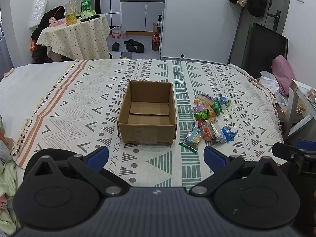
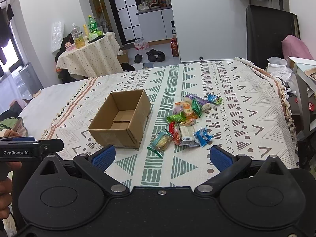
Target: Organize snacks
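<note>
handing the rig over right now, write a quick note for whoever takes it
Left gripper: open, empty, held short of the cardboard box.
Right gripper: open, empty, facing the snack pile.
The box sits open on the patterned bedspread, nothing inside.
All the snacks lie in a loose heap to the right of the box; a thin green stick packet is nearest the grippers.
Done: nothing moved into the box.
Left: every snack.

"genrobot.ai" in white letters on the black body of the left tongs, seen at the right wrist view's left edge. snack wrappers and bottle labels too small to read.
</note>
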A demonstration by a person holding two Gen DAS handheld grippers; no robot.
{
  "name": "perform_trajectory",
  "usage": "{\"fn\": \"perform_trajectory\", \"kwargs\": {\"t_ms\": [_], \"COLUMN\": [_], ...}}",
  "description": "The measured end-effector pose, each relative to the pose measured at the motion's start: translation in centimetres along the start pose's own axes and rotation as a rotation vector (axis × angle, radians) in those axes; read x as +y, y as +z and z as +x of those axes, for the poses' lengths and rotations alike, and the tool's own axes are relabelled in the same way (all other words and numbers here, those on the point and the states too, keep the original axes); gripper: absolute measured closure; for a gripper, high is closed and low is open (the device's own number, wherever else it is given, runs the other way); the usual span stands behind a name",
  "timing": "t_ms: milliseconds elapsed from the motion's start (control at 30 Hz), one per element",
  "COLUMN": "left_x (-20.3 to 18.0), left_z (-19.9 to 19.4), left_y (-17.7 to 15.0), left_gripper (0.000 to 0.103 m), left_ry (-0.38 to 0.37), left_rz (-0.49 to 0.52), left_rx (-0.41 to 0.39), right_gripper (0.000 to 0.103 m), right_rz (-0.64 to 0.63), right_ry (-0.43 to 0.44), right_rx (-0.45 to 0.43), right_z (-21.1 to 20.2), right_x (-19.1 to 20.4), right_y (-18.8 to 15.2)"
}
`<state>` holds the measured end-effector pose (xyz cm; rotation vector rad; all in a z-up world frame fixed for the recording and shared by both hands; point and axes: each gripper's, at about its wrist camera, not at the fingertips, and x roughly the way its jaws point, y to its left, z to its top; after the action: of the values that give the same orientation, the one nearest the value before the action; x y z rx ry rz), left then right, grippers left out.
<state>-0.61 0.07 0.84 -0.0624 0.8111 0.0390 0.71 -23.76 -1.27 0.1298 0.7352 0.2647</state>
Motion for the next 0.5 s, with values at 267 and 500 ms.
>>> {"fn": "perform_trajectory", "kwargs": {"t_ms": [267,500], "left_x": [-0.12,-0.24], "left_z": [-0.06,-0.26], "left_y": [-0.02,-0.03], "left_gripper": [0.001,0.001], "left_ry": [0.0,-0.002], "left_rz": [0.0,-0.001], "left_rx": [-0.001,-0.003], "right_gripper": [0.0,0.0], "right_rz": [0.0,-0.007], "right_ry": [-0.001,0.002], "right_rx": [0.001,0.003], "right_z": [0.06,-0.16], "right_x": [0.03,0.03], "right_y": [-0.02,0.02]}}
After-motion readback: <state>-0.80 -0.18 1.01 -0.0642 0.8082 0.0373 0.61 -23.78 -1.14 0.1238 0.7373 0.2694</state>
